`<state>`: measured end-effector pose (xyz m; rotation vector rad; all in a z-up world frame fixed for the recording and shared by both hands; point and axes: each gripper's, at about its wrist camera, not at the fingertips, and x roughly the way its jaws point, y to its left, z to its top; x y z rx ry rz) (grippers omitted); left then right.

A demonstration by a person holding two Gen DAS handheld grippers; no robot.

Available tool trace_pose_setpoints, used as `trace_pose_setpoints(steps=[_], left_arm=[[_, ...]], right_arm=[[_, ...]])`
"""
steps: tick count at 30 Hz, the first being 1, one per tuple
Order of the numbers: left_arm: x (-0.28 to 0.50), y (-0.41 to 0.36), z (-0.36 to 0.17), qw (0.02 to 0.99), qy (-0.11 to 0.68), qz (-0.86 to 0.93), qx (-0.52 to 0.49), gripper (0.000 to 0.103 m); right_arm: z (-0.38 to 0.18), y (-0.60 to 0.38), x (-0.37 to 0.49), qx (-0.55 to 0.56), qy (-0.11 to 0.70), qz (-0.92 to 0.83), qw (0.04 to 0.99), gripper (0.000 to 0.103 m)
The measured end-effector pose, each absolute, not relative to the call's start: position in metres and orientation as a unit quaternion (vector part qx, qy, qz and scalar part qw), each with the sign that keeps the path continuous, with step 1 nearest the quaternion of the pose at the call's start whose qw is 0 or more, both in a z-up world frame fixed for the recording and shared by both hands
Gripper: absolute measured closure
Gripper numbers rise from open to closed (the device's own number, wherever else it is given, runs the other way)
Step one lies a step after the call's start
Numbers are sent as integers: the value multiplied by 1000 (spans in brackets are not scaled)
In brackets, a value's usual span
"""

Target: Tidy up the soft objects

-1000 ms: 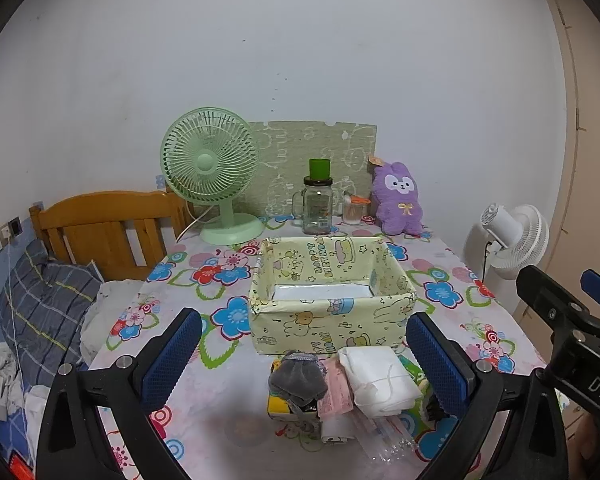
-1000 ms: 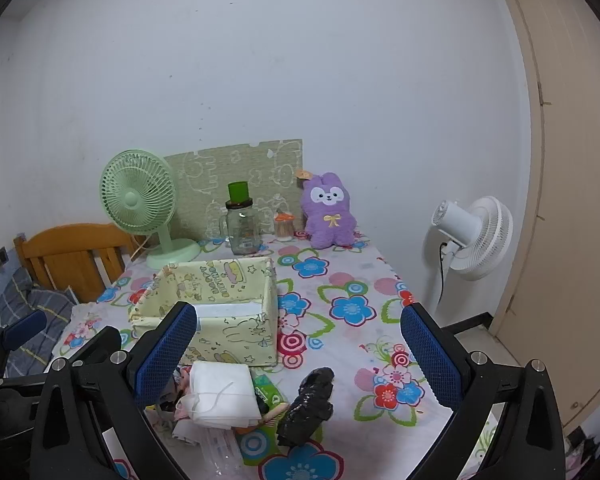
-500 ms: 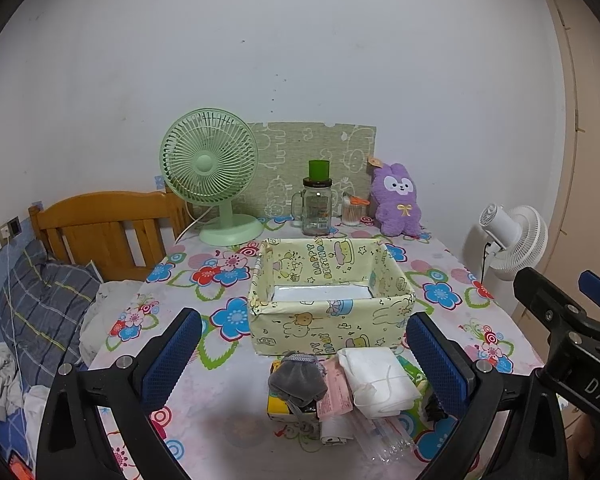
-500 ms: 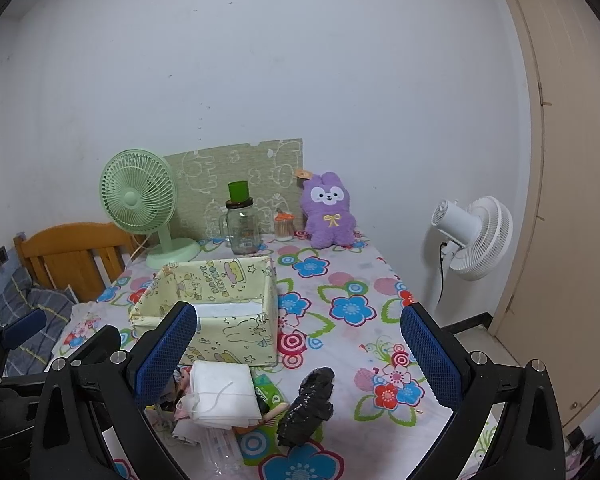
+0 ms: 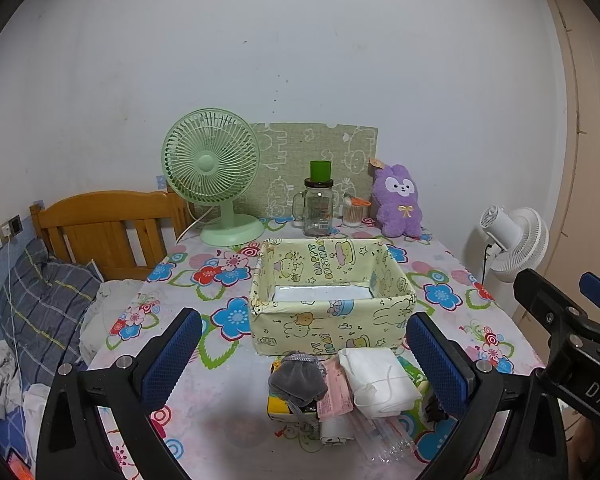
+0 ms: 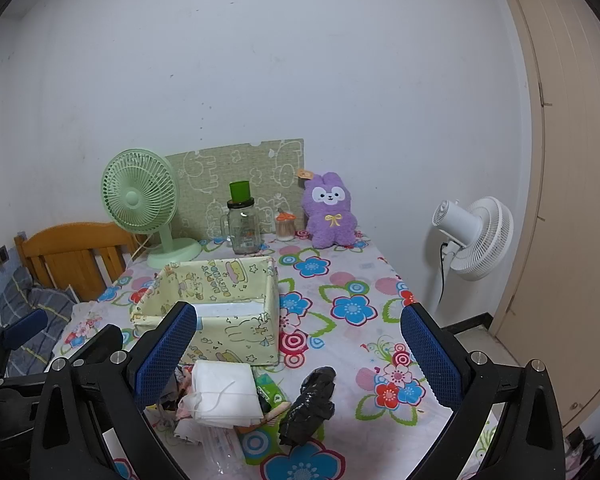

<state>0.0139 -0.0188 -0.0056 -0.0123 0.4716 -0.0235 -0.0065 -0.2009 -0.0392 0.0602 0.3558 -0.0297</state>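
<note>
A pale yellow cartoon-print fabric box point(image 5: 332, 322) point(image 6: 236, 336) stands mid-table with something white lying flat in its bottom. In front of it lies a heap: a grey drawstring pouch point(image 5: 298, 380), a white face mask point(image 5: 376, 380) point(image 6: 222, 392), a pink packet point(image 5: 334, 390) and a crumpled black bag point(image 6: 310, 402). A purple plush rabbit point(image 5: 398, 202) point(image 6: 332, 210) sits at the back by the wall. My left gripper point(image 5: 300, 356) is open above the heap, holding nothing. My right gripper point(image 6: 296, 354) is open too, over the mask and black bag.
A green desk fan point(image 5: 214, 176), a glass jar with a green lid point(image 5: 319, 206) and a small toothpick jar point(image 5: 356, 214) stand at the back. A wooden headboard point(image 5: 100, 226) and bedding lie left. A white floor fan point(image 6: 476, 236) stands right of the floral tablecloth point(image 6: 352, 308).
</note>
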Motion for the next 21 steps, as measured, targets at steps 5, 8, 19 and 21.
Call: trace_pose_setpoints(steps=[5, 8, 19, 21], left_arm=[[13, -17, -6, 973, 230, -6, -12, 0], [13, -18, -8, 973, 229, -1, -11, 0], [22, -24, -20, 971, 240, 11, -10, 0], [24, -24, -24, 969, 245, 11, -10, 0]], right_arm=[[-39, -200, -6, 30, 178, -13, 984, 0], [-41, -198, -5, 31, 179, -8, 983, 0], [-50, -195, 1, 36, 185, 13, 982, 0], [-53, -192, 3, 30, 187, 13, 982, 0]])
